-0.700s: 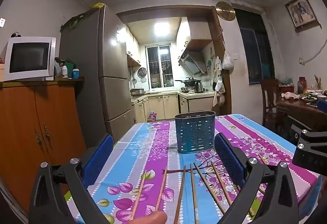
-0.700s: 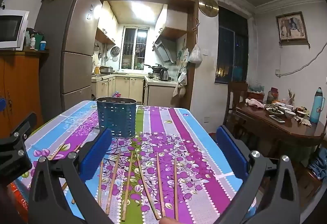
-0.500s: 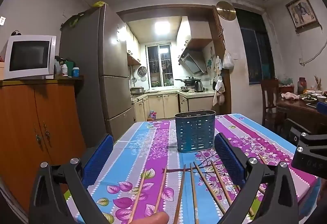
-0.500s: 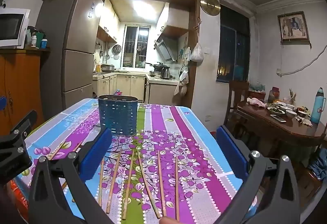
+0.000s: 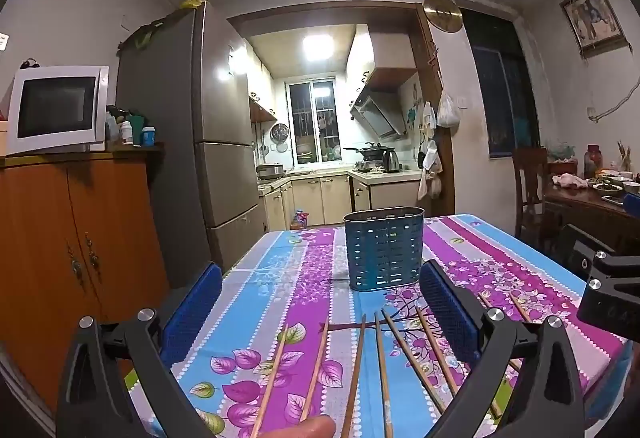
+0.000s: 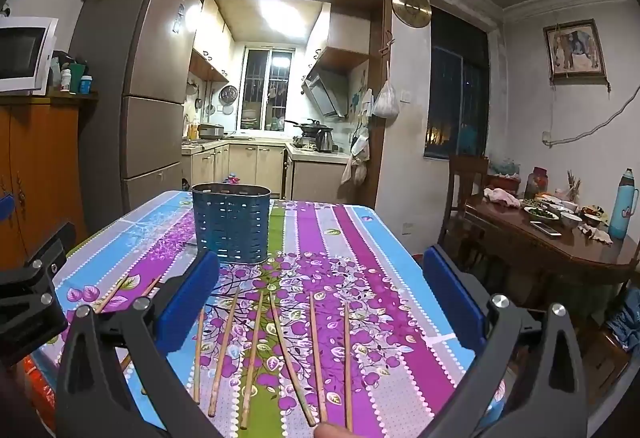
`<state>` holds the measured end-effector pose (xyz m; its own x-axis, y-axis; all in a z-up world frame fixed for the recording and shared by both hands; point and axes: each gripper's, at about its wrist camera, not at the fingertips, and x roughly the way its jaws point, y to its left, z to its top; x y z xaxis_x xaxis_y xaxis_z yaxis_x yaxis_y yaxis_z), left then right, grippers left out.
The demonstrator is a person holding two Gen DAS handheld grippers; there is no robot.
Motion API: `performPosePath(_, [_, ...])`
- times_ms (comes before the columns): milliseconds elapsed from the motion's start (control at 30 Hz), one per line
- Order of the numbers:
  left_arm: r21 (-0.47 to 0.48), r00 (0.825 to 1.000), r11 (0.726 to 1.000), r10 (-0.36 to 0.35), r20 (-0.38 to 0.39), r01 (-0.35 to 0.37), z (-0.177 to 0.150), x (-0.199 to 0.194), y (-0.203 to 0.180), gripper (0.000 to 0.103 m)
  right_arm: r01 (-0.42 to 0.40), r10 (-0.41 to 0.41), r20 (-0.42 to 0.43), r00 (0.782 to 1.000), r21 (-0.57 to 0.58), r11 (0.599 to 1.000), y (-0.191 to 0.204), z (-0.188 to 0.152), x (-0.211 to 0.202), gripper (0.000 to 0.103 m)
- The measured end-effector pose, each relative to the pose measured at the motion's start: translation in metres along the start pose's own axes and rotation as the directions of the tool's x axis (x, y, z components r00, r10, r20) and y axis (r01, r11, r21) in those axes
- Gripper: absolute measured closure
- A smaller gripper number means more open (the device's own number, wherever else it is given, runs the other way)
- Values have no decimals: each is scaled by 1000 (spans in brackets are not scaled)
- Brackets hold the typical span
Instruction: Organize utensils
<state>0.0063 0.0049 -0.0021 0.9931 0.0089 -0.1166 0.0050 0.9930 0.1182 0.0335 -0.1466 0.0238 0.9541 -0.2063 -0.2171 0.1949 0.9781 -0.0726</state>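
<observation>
Both tongs stand spread wide and pinch nothing: left tongs [image 5: 320, 306] and right tongs [image 6: 322, 294] each show their blue pads well apart over the counter [image 6: 400, 278], with only tablecloth and loose sticks between them. Task looks to be at its start. Blue slotted holder [image 5: 383, 248] stands upright further back on the counter, and from either view nothing pokes above its rim, though its inside is hidden, so it may only seem empty. Chopsticks [image 6: 280, 350] all lie flat on the cloth nearer the tongs, roughly side by side, tips toward the holder; a couple more lie off toward the left tongs' side [image 6: 120, 288]. None is lifted or gathered. Left to do, by my reading: pick up every stick and drop it into the holder. Pose: both tongs are held low, almost level with a slight downward tilt, side by side, aimed across the counter at the holder. Right tongs' frame shows at the edge of the left view [image 5: 608, 294]. A fingertip [image 5: 316, 428] intrudes at the bottom edge.
</observation>
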Motion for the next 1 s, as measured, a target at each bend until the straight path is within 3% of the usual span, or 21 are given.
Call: performPosePath(1000, [5,1000,1000,3,-12,-3,-8,5,1,4,-5,5,-12,1000,-9,1000,1,-2,2,5])
